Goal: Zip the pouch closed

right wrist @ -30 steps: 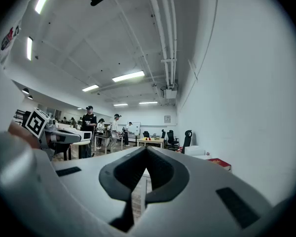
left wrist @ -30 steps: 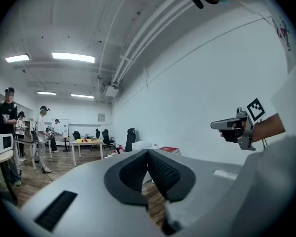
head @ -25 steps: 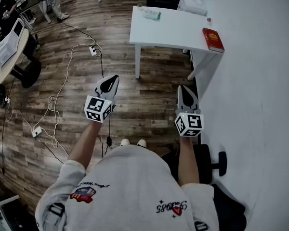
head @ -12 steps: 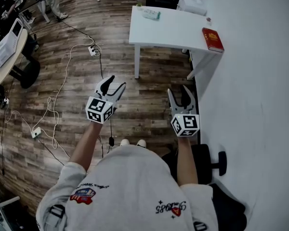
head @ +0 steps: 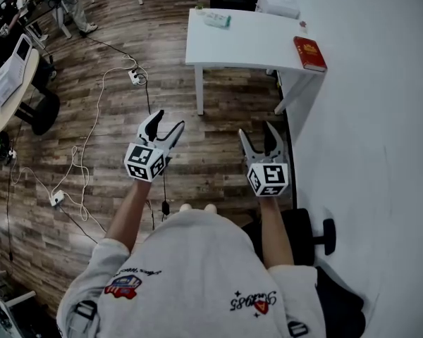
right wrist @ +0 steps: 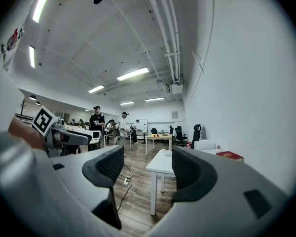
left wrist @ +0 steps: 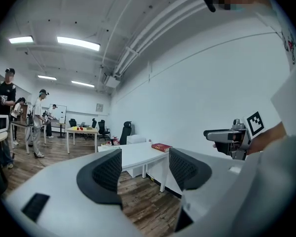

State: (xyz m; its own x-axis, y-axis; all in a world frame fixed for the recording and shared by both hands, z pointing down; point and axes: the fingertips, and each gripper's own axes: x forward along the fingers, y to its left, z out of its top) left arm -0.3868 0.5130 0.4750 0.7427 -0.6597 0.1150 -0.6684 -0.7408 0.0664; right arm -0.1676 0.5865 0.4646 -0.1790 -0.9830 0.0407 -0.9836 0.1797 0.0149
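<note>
We hold our left gripper (head: 168, 124) and right gripper (head: 258, 134) out level, jaws just opened wide on nothing, ready to reach; the likely pouch (head: 217, 20) lies well ahead on the table (head: 254, 44).

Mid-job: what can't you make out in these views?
- Head view: small pale packet on the white rectangular table, too small to tell whether it is the pouch.
- Head view: print on the red hardback book, too small.
- Head view: wood floor under the person, hidden by their torso.
</note>
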